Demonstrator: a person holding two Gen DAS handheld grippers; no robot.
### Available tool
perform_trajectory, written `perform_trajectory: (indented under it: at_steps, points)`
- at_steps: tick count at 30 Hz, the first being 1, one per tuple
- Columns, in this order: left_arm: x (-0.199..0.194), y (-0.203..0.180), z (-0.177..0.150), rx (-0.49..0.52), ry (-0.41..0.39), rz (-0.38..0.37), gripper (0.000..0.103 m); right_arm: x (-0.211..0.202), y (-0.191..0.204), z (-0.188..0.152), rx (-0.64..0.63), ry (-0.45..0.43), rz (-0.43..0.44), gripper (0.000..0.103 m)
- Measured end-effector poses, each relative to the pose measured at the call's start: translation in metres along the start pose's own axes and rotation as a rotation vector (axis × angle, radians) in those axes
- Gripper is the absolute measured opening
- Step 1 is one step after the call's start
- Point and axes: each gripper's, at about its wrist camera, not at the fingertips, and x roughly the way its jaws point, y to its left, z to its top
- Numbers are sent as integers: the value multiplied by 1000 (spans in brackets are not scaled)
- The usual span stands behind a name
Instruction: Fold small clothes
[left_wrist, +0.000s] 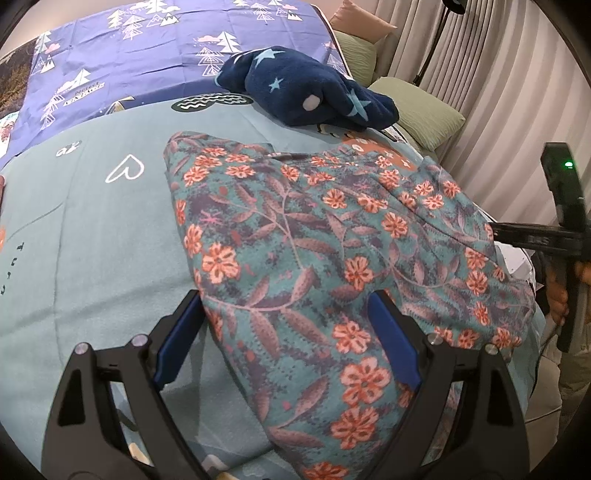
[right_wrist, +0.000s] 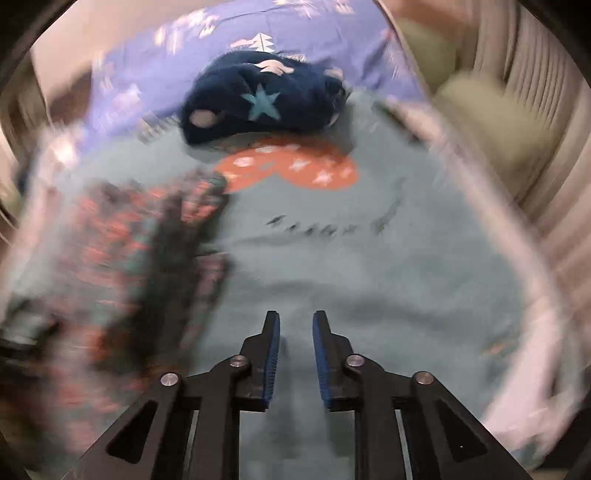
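Floral garment (left_wrist: 314, 236) lies on the bed (left_wrist: 92, 221), its long axis running near to far between the left tongs (left_wrist: 288, 325), spread wide astride its near end; right tongs (right_wrist: 295, 325), narrowly apart, empty, hover right of it

The left wrist view looks steeply down along its own jaws from close above the floral garment (left_wrist: 332, 236) on the bed (left_wrist: 96, 229), facing the pillows. The right wrist view, blurred, looks down likewise from the bed's right part. Both share the navy star-patterned bundle (right_wrist: 266, 99), the purple sheet (left_wrist: 147, 48) and the floral garment.
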Motion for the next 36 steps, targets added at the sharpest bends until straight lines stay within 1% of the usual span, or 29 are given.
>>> perform_trajectory:
  at_steps: [3,5,7,8,10,11,12,13,14,15,17,19,20,21,22,23,24,25,26,27,28,29,30,31,32,33,34,35,36]
  points:
    - [-4,-3,2,9,-3,16,90,1,29,2,-112,-26,-2,17]
    - [-7,-6,4,20,-17,27,90,8,40,8,-142,-30,41,17]
    - [-13,-10,10,32,-45,30,90,23,51,23,-153,-25,90,17]
    - [-15,-10,12,34,-53,27,90,29,57,29,-149,-22,104,18]
    - [-17,-12,20,43,-69,17,90,42,63,44,-124,-9,169,18]
    - [-14,-12,25,53,-71,18,90,49,63,50,-117,3,187,20]
    - [-9,-12,28,60,-65,34,90,55,63,54,-115,13,168,17]
    - [-4,-11,29,62,-55,57,90,60,63,56,-113,16,127,13]
    - [2,-9,29,58,-43,75,90,64,59,57,-100,20,107,5]
    - [6,-5,27,50,-31,82,90,62,53,56,-73,9,123,4]
    - [12,2,21,19,-14,62,90,52,38,53,-19,-30,116,3]
    - [14,10,18,-23,0,34,90,44,16,52,12,-74,-56,3]
    - [14,12,18,-37,2,24,90,41,1,51,39,-81,-102,3]
    - [13,12,18,-39,0,24,90,38,-16,48,102,-68,-63,3]
    - [11,11,18,-30,-9,31,90,32,-29,45,156,-61,24,4]
    - [10,9,19,-21,-16,41,90,25,-34,41,179,-60,115,6]
    - [9,7,19,-15,-19,48,90,17,-32,37,165,-59,193,7]
    - [8,5,18,-10,-21,52,90,9,-25,34,133,-56,239,8]
    - [7,3,18,-2,-23,54,90,1,-13,30,86,-56,285,18]
    - [6,0,18,5,-22,53,90,-6,2,27,34,-60,325,36]
    - [6,-2,18,10,-21,55,90,-10,13,24,-6,-63,344,48]
    - [7,-4,18,13,-22,63,90,-13,26,24,-45,-69,355,71]
    - [7,-5,18,12,-21,73,90,-11,41,25,-82,-75,355,81]
    - [8,-5,17,10,-20,77,90,-6,54,24,-115,-65,333,80]
    - [8,-5,17,8,-19,80,90,3,66,24,-151,-38,263,57]
    - [8,-4,17,7,-18,81,90,13,68,26,-147,-15,205,6]
    - [8,-3,16,3,-17,78,90,21,61,26,-102,6,170,8]
    - [7,-1,14,-7,-17,71,90,27,47,25,-30,17,173,5]
    - [6,2,13,-17,-15,65,90,36,30,26,35,45,197,5]
